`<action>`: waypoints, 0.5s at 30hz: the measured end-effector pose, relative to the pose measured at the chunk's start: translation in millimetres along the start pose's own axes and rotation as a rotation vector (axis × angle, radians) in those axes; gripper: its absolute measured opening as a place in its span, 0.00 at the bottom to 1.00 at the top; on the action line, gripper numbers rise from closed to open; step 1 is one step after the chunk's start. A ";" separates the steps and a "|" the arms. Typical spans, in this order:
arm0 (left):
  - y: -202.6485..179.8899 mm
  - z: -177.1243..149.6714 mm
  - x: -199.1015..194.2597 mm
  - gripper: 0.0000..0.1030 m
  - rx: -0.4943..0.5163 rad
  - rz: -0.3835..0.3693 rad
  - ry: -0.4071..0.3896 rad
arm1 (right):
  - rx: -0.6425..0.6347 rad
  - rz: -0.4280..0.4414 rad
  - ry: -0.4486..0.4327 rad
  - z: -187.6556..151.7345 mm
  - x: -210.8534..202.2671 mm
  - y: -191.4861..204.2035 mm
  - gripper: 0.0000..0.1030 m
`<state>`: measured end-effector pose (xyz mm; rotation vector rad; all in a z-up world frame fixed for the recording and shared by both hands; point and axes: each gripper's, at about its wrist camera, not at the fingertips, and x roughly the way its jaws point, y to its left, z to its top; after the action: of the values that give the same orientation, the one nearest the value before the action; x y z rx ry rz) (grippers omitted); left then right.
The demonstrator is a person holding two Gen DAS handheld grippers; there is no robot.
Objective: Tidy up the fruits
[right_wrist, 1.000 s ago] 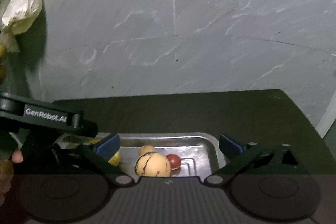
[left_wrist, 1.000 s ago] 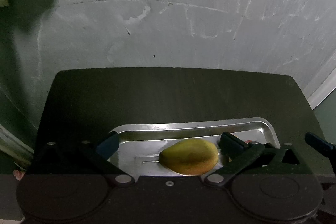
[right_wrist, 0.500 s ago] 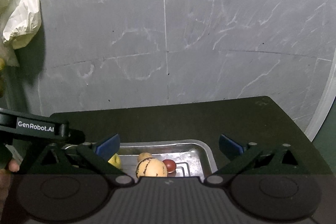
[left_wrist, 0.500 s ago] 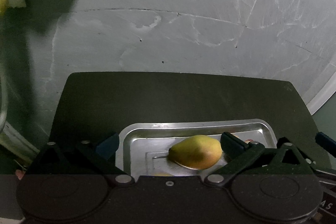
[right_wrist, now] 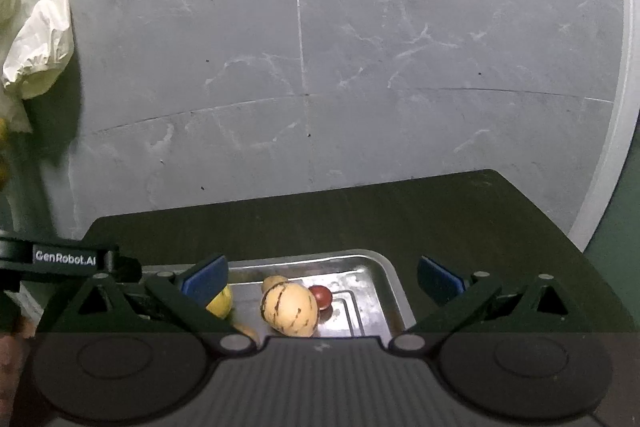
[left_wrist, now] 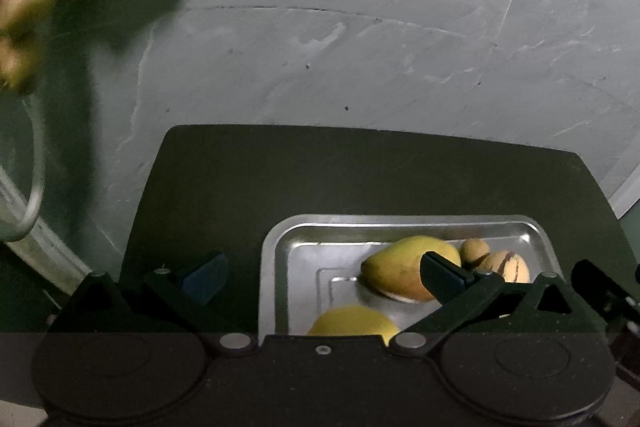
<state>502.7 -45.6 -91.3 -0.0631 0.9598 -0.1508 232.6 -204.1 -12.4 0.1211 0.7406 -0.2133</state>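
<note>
Nearest the left wrist camera, the left gripper (left_wrist: 322, 273) is hanging with its blue-padded fingers spread wide and nothing between them, hovering over the near left corner of the shallow rectangular silver metal tray (left_wrist: 276, 251). Just under the gripper body, a round yellow fruit (left_wrist: 354, 319) is lying at the tray's near edge. A little farther in, the large yellow-green mango (left_wrist: 400, 271) is resting on the tray floor, partly hidden behind the gripper's right-hand finger. Beyond it, toward the tray's right end, a cream oval fruit with dark stripes (left_wrist: 508, 265) is sitting just beside a small tan round fruit (left_wrist: 474, 249).

Over on the right wrist view, the right gripper (right_wrist: 322, 279) is hanging spread wide as well, empty, above the tray's right end (right_wrist: 394, 287). Between its fingers the striped cream fruit (right_wrist: 290, 309) is lying with a small red round fruit (right_wrist: 322, 297) touching its right side. The black "GenRobot.AI" body of the other gripper is crossing the left edge.

The tray is sitting on the dark tabletop (right_wrist: 440, 211), and past that the grey marbled floor (right_wrist: 360, 47) is stretching away, with a crumpled pale plastic bag (right_wrist: 34, 39) lying at far left.
</note>
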 end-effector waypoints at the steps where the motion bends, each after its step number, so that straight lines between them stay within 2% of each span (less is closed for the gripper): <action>1: 0.7 -2.1 -0.7 0.99 0.000 0.003 0.002 | 0.003 -0.005 0.001 -1.5 -1.9 1.2 1.00; 6: 1.3 -5.5 -6.2 0.99 -0.009 -0.006 -0.001 | -0.002 -0.008 0.000 -2.4 -8.8 5.6 1.00; 15: -3.2 -12.6 -23.2 0.99 -0.040 0.034 -0.032 | -0.044 0.063 -0.007 0.1 -13.2 4.3 1.00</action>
<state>478.9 -45.0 -79.4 -0.0856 0.9311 -0.0991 224.2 -198.0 -3.2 0.1017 0.7329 -0.1369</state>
